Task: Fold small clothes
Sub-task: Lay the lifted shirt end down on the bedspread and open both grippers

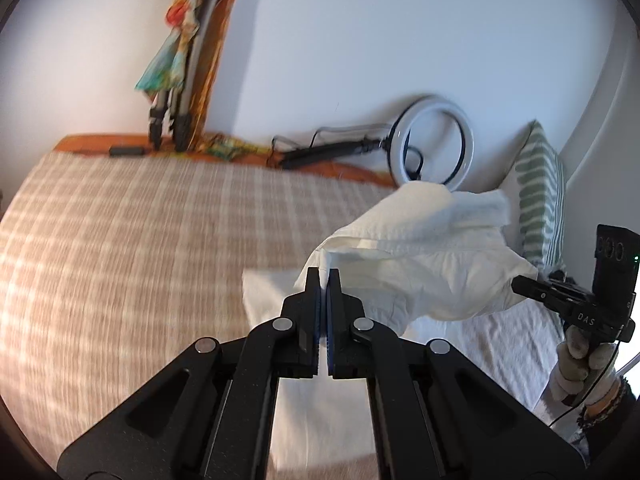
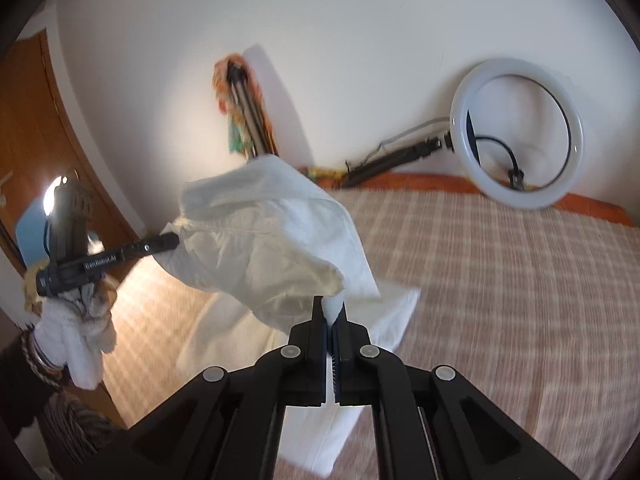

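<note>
Both grippers clamped on one cream garment, held up off the bed and stretched between them. Left gripper: fingers pressed together, pinching a corner of the cloth at the tips. Right gripper: fingers also shut tight, a fold of white cloth caught between them and running down the gap. In the left wrist view the right gripper's tip sits at the garment's far right edge, held by a gloved hand. In the right wrist view the left gripper's tip bites the garment's left edge, gloved hand below it with bracelets at the wrist.

Garment sags in the middle, creased, in the air. Under it a white cloth lies flat on the checked beige bedcover.

Background: ring light leaning on the wall at the bed's far edge, folded tripod upright against the wall with colourful fabric draped over it, green striped pillow at the right. Bedcover motion-blurred.
</note>
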`<act>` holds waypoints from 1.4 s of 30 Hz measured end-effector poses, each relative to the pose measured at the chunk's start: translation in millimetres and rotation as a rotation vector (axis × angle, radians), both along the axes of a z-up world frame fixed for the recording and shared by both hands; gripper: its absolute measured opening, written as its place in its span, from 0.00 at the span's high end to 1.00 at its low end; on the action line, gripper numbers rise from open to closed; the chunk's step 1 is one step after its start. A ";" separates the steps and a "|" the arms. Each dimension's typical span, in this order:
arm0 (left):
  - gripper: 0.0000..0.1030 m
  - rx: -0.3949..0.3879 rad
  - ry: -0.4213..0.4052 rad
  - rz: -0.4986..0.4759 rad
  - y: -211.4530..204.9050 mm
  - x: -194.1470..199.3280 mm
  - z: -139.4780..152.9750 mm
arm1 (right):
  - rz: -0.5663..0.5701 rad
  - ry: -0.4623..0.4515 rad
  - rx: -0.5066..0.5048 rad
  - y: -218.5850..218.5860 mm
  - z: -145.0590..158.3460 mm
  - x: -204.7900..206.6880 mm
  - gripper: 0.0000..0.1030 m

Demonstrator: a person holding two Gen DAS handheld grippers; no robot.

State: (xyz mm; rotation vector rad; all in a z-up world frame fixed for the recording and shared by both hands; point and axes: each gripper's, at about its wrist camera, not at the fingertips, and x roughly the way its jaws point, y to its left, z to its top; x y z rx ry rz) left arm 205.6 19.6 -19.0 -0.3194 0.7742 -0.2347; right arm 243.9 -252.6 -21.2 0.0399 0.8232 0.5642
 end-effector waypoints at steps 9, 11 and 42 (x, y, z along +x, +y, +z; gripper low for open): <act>1.00 0.134 0.045 -0.052 -17.4 -57.1 -41.6 | 0.015 0.004 -0.099 4.8 -46.7 -57.6 1.00; 1.00 0.156 0.054 -0.060 -18.4 -66.4 -47.9 | 0.040 -0.009 -0.135 8.2 -52.7 -68.5 1.00; 0.96 0.246 0.176 -0.099 -22.5 -61.1 -98.9 | 0.010 0.145 -0.193 21.9 -97.3 -36.8 0.70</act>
